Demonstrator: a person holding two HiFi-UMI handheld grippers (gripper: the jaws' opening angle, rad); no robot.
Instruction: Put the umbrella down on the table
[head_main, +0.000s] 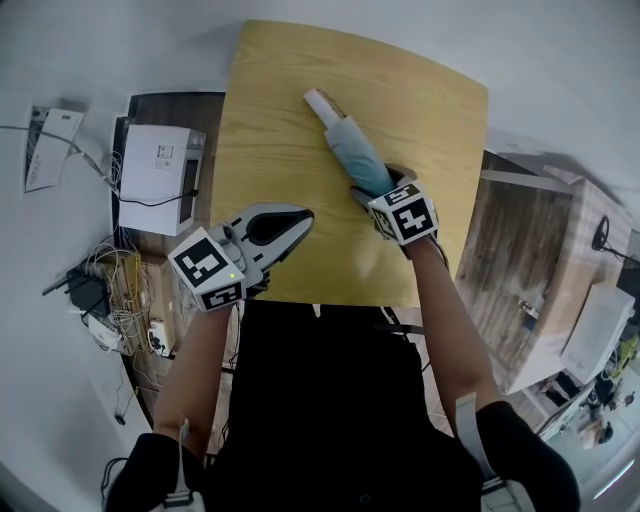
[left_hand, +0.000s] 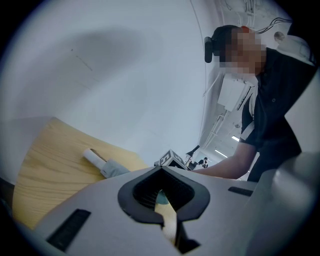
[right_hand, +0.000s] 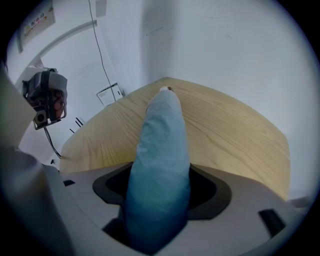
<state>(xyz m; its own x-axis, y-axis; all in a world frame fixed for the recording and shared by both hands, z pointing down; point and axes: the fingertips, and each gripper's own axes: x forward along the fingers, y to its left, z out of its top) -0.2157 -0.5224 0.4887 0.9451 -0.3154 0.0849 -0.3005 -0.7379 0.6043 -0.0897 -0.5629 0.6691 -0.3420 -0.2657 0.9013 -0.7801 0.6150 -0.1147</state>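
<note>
A pale wooden table (head_main: 300, 90) stands on a white floor, with a white box-shaped device (head_main: 160, 165) and a tangle of cables (head_main: 110, 290) on the floor at its left. A folded light-blue umbrella (head_main: 352, 150) lies slantwise across the tabletop, its white end pointing away from the person. The right gripper (head_main: 385, 190) is clamped on the near end of the fabric roll. That grip low on the bundle appears to let the far end settle on the wood first, so the placing looks nearly done, with only the release to come.

The left gripper (head_main: 295, 225) hangs over the table's near edge, jaws closed together on nothing. It seems simply held clear of the work.

In the right gripper view the umbrella (right_hand: 160, 150) fills the gap between the jaws and hides the wood (right_hand: 225, 130) beneath. Whether the gripped end touches the table cannot be told. From overhead, the marker cube covers that same end. The left gripper view shows the umbrella's far end (left_hand: 102, 165) flat on the table (left_hand: 50, 165).
</note>
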